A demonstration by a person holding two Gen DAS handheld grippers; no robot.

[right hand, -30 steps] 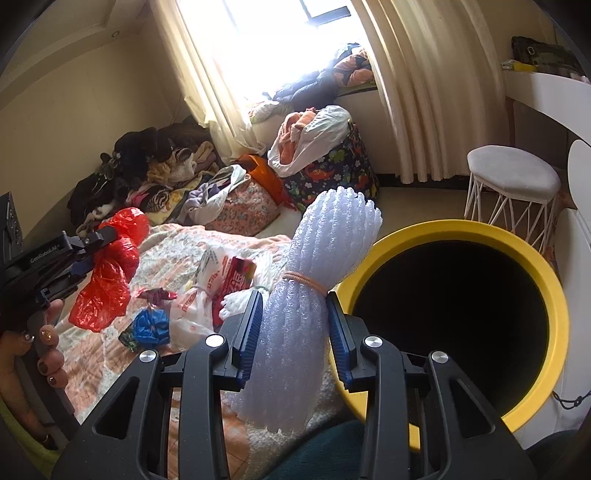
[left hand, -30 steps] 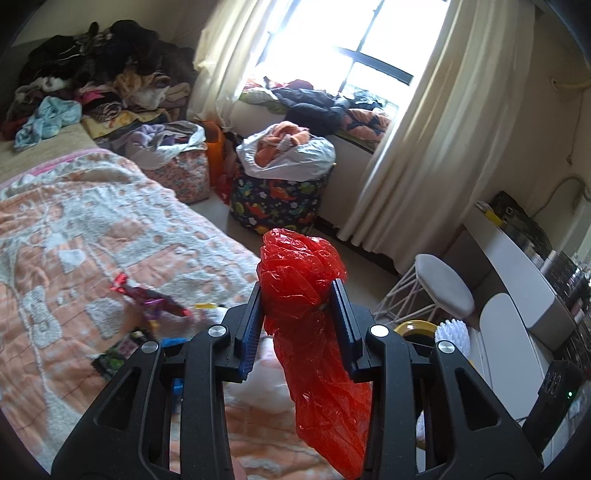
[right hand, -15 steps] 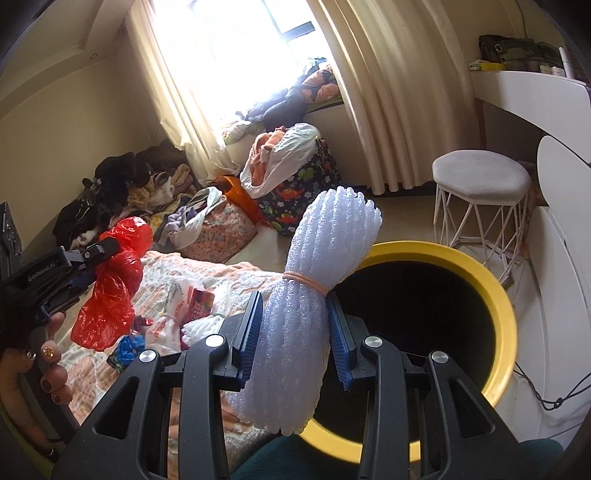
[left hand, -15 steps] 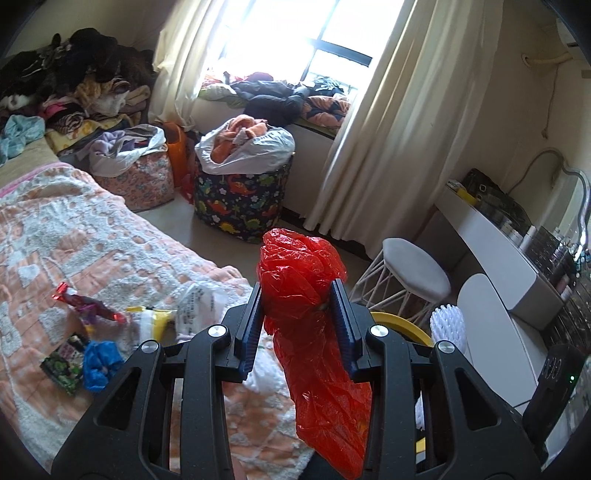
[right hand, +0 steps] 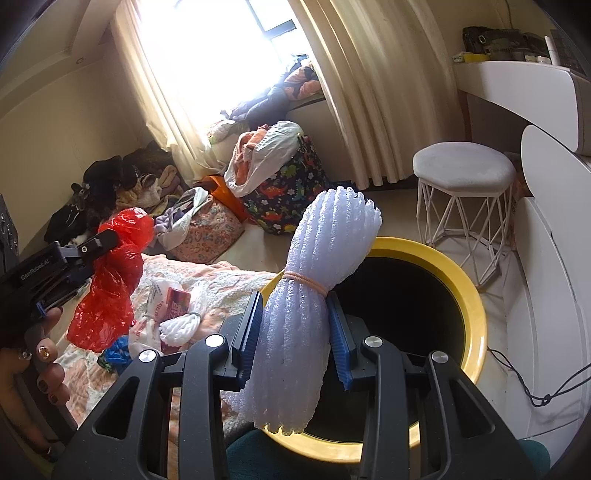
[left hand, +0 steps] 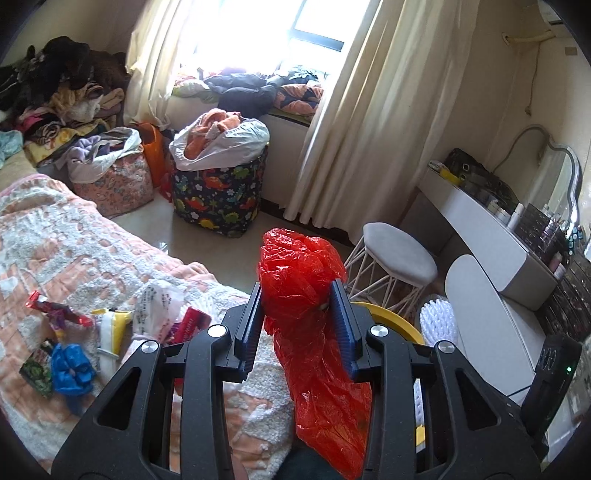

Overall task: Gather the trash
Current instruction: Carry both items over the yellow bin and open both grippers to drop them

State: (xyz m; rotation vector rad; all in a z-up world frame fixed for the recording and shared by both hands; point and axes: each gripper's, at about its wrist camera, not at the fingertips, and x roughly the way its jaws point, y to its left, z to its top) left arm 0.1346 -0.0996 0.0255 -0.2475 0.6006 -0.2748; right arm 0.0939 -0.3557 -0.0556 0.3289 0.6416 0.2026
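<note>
A crumpled red plastic bag (left hand: 310, 314) is clamped between the closed jaws of the left gripper (left hand: 298, 325) above the bed (left hand: 74, 251), while a banded roll of white foam netting (right hand: 314, 306) is pinched by the right gripper (right hand: 295, 328) over the yellow-rimmed bin (right hand: 469, 295).

Daylight floods through blown-out window (left hand: 258, 33); strong fisheye bending, dark vignette corners; focus sharp.
</note>
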